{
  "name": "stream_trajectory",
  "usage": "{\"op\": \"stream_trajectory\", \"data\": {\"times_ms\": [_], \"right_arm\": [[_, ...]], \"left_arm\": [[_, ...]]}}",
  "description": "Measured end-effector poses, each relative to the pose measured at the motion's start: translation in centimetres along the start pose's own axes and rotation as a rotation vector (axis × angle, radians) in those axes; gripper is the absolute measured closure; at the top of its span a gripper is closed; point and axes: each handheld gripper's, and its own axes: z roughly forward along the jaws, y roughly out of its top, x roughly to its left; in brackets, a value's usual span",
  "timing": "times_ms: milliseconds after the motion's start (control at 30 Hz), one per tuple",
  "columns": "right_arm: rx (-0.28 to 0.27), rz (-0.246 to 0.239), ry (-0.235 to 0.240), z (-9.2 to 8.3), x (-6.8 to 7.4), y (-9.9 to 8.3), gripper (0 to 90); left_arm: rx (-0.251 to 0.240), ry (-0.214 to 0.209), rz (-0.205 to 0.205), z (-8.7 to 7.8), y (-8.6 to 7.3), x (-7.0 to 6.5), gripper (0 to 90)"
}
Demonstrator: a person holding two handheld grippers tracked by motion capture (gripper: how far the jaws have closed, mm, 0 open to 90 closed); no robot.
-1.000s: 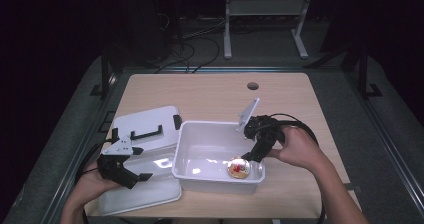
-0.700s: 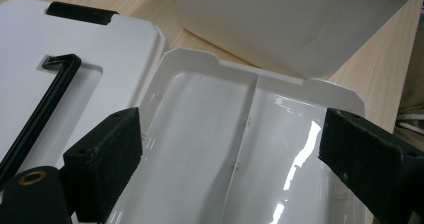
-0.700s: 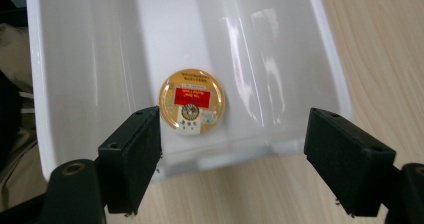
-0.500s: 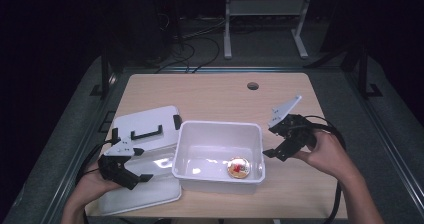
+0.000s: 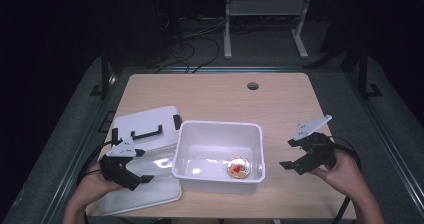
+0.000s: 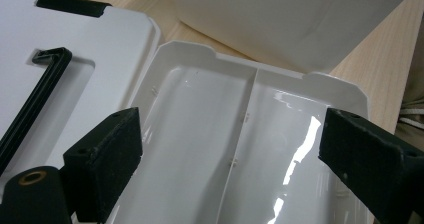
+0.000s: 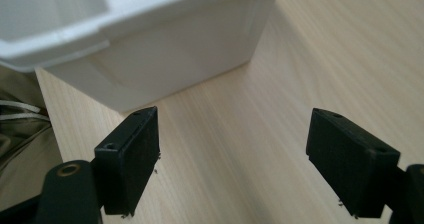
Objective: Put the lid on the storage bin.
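Wooden table (image 5: 215, 96) first, white storage bin (image 5: 218, 136) at its middle, lid with black handle (image 5: 145, 124) and a glossy tray (image 5: 150, 184) to its left. Left gripper (image 5: 131, 178) hovers over the tray, jaws wide apart. Right gripper (image 5: 290, 156) sits right of the bin, jaws apart, empty. Small red-and-gold round thing (image 5: 238, 167) lies inside the bin.

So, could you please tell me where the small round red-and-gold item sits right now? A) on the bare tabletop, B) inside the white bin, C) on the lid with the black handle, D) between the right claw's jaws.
B: the high view shows the round item lying on the floor of the white bin, near its front right corner, while the right claw hovers open and empty over the table.
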Motion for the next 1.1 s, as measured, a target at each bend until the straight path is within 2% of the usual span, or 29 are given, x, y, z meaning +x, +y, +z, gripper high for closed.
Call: {"op": "stream_trajectory", "data": {"times_ms": [33,167,267,433,533,700,733,833,867,1000,1100], "right_arm": [[0.003,0.012,-0.001,0.4,-0.1,-0.9,20.4],[-0.001,0.034,-0.006,0.9,0.0,-2.2,20.2],[-0.026,0.064,-0.008,1.4,0.4,-3.6,19.7],[-0.032,0.068,-0.02,2.0,1.0,-4.2,19.6],[-0.039,0.073,-0.023,2.3,1.3,-4.5,19.6],[-0.034,0.076,-0.036,2.8,1.9,-5.3,19.6],[-0.026,0.077,-0.04,2.8,2.0,-5.5,19.0],[-0.022,0.081,-0.043,2.8,2.1,-5.5,18.5],[-0.021,0.077,-0.049,2.8,2.2,-5.5,18.6],[-0.021,0.076,-0.049,2.9,2.3,-5.6,18.6],[-0.019,0.073,-0.047,3.0,2.3,-5.6,18.6]], "left_arm": [[0.001,-0.001,-0.001,0.0,0.0,0.0,9.9],[-0.003,0.004,0.001,-0.1,-0.2,0.1,9.9],[-0.007,-0.006,-0.004,0.0,-0.2,0.2,10.0],[-0.002,-0.007,-0.002,0.1,-0.2,0.2,10.3],[0.006,-0.019,0.013,0.3,-0.1,0.1,12.9],[0.067,-0.02,0.044,1.1,-0.4,0.3,14.1],[0.082,-0.014,0.051,1.3,-0.6,0.4,16.6],[0.15,-0.007,0.048,1.8,-1.4,0.9,16.8],[0.16,-0.006,0.053,1.8,-1.7,1.0,20.9],[0.188,-0.011,0.058,1.5,-2.4,1.4,24.8],[0.219,-0.034,0.081,1.4,-2.5,1.6,32.1]]}}
